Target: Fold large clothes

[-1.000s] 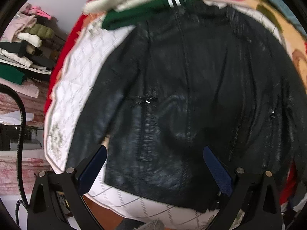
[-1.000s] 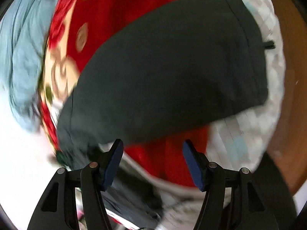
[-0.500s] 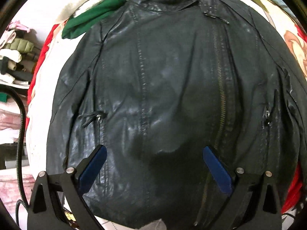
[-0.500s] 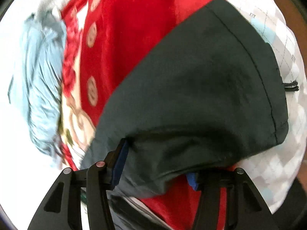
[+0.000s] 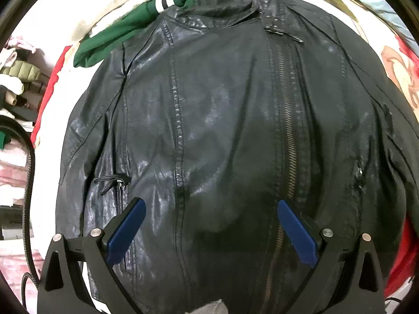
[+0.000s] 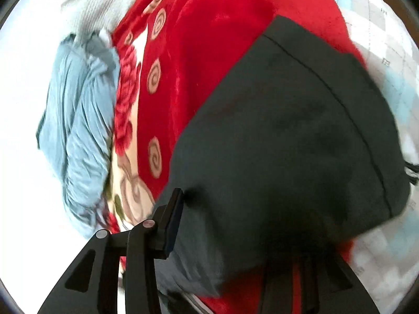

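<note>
A black leather jacket (image 5: 222, 136) lies front up and zipped, collar at the top, filling the left wrist view. My left gripper (image 5: 210, 225) hovers open over its lower front and holds nothing. In the right wrist view a dark sleeve of the jacket (image 6: 288, 136) lies across a red blanket (image 6: 209, 39). My right gripper (image 6: 230, 225) is closed around the sleeve's near end. Its left finger (image 6: 171, 225) shows pressed against the fabric; the right finger is hidden under the cloth.
A green garment with white stripes (image 5: 125, 31) and a white one (image 5: 125, 2) lie by the collar. Stacked clothes (image 5: 15, 78) sit at far left. A light blue cloth (image 6: 78, 130) lies left of the red blanket; a white checked quilt (image 6: 392, 78) at right.
The left gripper moved up over the jacket, so the jacket now fills its view. The right gripper closed in on the sleeve end and took hold of it.
</note>
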The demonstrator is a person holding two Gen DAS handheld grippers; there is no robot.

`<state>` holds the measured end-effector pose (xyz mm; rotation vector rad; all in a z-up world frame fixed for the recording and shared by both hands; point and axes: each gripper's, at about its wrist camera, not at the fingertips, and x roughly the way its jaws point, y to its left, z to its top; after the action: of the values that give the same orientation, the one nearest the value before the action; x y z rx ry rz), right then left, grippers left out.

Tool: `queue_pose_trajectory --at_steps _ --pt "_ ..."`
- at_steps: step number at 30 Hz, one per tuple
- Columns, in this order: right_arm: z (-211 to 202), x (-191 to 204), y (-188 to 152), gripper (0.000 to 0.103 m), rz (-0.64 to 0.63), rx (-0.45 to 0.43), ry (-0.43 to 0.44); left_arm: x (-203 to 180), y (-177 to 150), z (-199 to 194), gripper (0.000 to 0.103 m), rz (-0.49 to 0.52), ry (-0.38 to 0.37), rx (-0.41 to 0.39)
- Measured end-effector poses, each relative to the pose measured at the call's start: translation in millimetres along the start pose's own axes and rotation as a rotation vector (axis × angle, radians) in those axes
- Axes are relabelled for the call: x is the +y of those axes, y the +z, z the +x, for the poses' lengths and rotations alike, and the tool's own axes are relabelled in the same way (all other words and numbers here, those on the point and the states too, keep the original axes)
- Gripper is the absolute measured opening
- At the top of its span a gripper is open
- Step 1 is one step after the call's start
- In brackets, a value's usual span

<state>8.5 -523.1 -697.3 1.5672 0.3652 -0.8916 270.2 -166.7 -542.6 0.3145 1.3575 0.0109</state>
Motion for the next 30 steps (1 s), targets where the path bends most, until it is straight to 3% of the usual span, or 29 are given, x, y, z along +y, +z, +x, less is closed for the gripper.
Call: queue_pose_trajectory --at_steps 8,12,15,20,23,26,30 --pt "-48.3 106.2 -21.3 0.006 -0.241 -0.099 -0.020 37.1 11.4 -0.1 0.103 -0.095 0.005 -0.004" --pt "-69.6 173.6 -51.4 0.006 -0.393 -0.126 0.014 68.1 17.7 -3.4 0.103 -0.154 0.009 -0.010" --pt "-65.6 232.9 -92.7 0.006 -0.543 -0.111 0.035 95.4 21.3 -3.8 0.103 -0.196 0.018 -0.008" --pt "-29.1 303.9 -191.4 0.005 -0.814 -0.029 0.039 146.7 28.9 5.8 0.103 -0.258 0.055 -0.014" --pt "3.0 328.6 -281.6 0.005 -1.023 0.063 0.044 180.0 25.4 15.9 0.103 -0.312 0.077 -0.009" --pt "36.2 326.6 -388.0 0.005 -1.297 0.148 0.030 211.8 14.1 29.8 0.103 -0.368 0.094 0.011" --pt "93.1 281.7 -515.8 0.005 -1.669 0.280 -0.096 256.2 -7.7 49.4 0.103 -0.430 0.118 0.051"
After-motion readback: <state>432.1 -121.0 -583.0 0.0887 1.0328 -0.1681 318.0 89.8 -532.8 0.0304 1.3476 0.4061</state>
